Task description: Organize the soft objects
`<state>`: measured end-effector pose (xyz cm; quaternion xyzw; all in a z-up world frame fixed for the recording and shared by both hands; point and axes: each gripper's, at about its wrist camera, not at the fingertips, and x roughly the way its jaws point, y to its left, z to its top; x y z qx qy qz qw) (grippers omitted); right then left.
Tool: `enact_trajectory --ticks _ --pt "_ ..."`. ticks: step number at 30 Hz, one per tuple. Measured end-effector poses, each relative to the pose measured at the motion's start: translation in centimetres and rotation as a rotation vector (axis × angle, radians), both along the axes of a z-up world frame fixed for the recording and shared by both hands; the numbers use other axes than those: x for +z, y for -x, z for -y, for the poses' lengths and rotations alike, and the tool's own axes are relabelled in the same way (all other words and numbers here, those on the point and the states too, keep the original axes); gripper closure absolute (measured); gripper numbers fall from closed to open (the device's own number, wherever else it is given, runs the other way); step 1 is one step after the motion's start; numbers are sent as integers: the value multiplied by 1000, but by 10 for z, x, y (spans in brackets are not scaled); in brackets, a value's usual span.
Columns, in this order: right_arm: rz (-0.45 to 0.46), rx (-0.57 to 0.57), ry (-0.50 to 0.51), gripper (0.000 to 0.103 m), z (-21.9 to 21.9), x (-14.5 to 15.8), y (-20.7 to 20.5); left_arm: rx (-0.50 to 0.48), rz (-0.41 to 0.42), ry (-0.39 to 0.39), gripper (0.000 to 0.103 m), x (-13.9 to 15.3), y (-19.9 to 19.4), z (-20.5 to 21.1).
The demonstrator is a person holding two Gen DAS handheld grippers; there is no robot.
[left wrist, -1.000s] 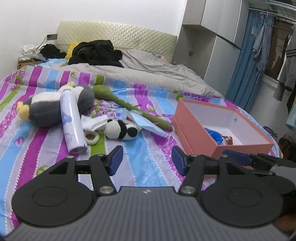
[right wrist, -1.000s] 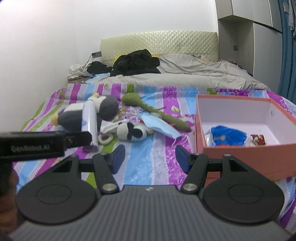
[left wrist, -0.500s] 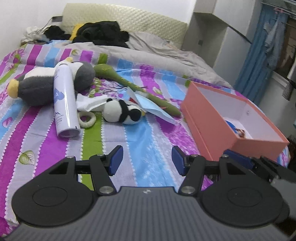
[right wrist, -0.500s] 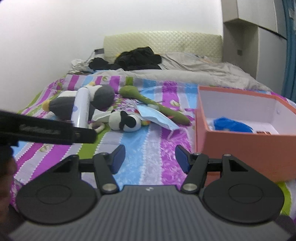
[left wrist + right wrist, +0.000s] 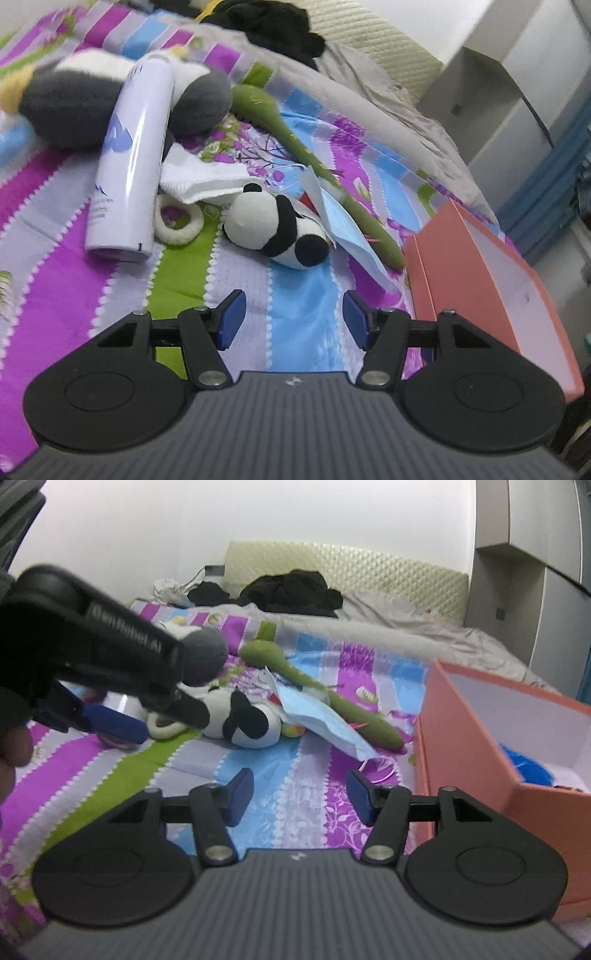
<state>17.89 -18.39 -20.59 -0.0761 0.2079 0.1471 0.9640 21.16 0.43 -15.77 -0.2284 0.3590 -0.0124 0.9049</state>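
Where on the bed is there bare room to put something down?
Free: the striped sheet between the panda plush and the left tool. Crowded: around the spray can, white ring and face mask; the orange box borders the right.

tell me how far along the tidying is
Early. Done: only a blue item lies in the orange box. In hand: nothing; the left tool is open, the right tool is closing on nothing. Left: panda plush, grey plush, face mask.

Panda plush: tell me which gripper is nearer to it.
Left. The left gripper hangs open just short of the panda plush, lined up with it. The right gripper, jaws closing on nothing, sits farther back, nearer the orange box.
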Motion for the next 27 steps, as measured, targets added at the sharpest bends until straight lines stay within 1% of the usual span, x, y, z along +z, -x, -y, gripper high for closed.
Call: enact_trajectory --ticks 3,5,8,11,13,15,18,23,25,27 --pt "21 -7 46 48 -5 -7 -16 30 -19 43 39 -8 -20 -3" --pt "26 -20 65 53 -7 -10 -27 44 -36 75 39 -14 -32 -4" --pt "38 -29 81 55 -7 -14 -43 55 -76 127 39 -22 -48 -4" --pt "18 -45 87 59 -9 -17 -61 68 -85 164 39 -27 -64 -4" --pt "11 -58 91 59 -10 -20 -71 87 -98 205 39 -30 -74 -5" --pt "11 -58 100 59 -12 -22 -78 101 -104 231 39 -34 -82 -4" --pt "19 -60 113 59 -13 -23 -85 128 -118 238 39 -40 -94 -1" --pt "20 -65 136 60 -15 -26 -95 184 -111 231 40 -46 -105 -2" --pt "28 -71 159 60 -18 -27 -98 204 -112 246 40 -50 -107 -4" --pt "25 -68 169 60 -21 -27 -100 202 -110 259 40 -53 -108 -5"
